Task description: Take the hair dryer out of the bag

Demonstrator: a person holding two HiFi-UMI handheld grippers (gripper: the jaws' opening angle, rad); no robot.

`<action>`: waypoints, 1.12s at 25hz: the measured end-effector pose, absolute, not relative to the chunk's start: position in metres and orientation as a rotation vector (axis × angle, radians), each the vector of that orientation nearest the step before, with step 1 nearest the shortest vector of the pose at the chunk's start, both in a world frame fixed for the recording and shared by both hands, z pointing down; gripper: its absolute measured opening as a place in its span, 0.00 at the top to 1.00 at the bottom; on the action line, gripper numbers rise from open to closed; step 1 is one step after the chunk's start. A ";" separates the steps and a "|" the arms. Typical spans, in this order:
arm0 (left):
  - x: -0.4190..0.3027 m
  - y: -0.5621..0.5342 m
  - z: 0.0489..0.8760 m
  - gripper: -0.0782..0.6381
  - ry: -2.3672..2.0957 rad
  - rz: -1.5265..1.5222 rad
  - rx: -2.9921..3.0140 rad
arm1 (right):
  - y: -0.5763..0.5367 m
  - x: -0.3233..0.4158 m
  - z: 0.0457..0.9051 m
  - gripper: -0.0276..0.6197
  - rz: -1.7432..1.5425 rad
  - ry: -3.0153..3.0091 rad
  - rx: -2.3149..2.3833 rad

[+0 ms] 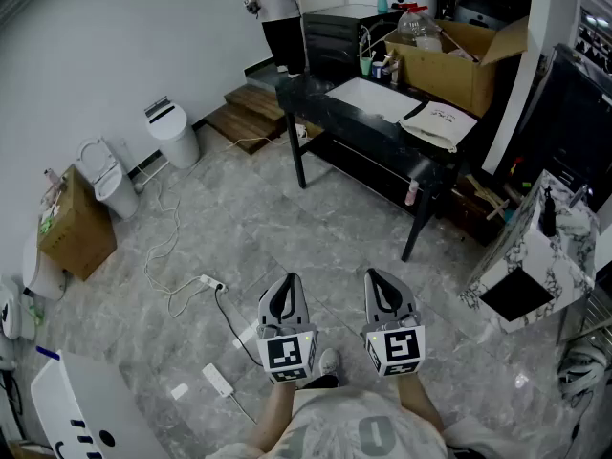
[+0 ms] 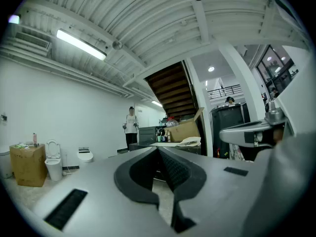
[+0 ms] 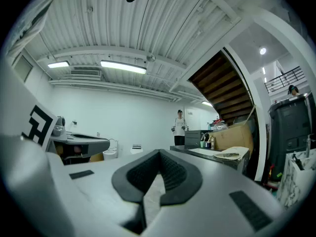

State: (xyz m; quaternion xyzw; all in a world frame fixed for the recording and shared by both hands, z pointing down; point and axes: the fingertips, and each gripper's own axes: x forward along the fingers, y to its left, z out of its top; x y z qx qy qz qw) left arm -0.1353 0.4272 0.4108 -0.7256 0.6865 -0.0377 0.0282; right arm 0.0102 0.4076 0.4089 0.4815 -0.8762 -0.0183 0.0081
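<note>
Bag (image 1: 440,123) on table (image 1: 308,97), box (image 1: 461,63) behind

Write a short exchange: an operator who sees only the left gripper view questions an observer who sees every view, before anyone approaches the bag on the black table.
Operator: My left tool is shut and empty. Is the right tool the same?
Observer: Yes. The right gripper view shows the right tool shut, with nothing in it.
Operator: Is anything on the floor near me, short of the table?
Observer: In the head view, a white power strip with its cable lies to the left of your tool.
</note>
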 end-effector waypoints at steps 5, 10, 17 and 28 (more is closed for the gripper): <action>-0.140 0.422 0.412 0.85 2.129 -0.124 -2.240 | 0.404 0.005 0.417 0.91 -0.025 -2.740 1.480; -0.153 0.409 0.412 0.85 2.146 -0.109 -2.236 | 0.391 0.000 0.420 0.91 -0.010 -2.747 1.482; -0.166 0.381 0.413 0.85 2.125 -0.102 -2.262 | 0.364 -0.013 0.420 0.91 0.091 -2.831 1.485; -0.229 0.309 0.415 0.85 2.118 0.008 -2.272 | 0.301 -0.046 0.424 0.91 0.008 -2.735 1.571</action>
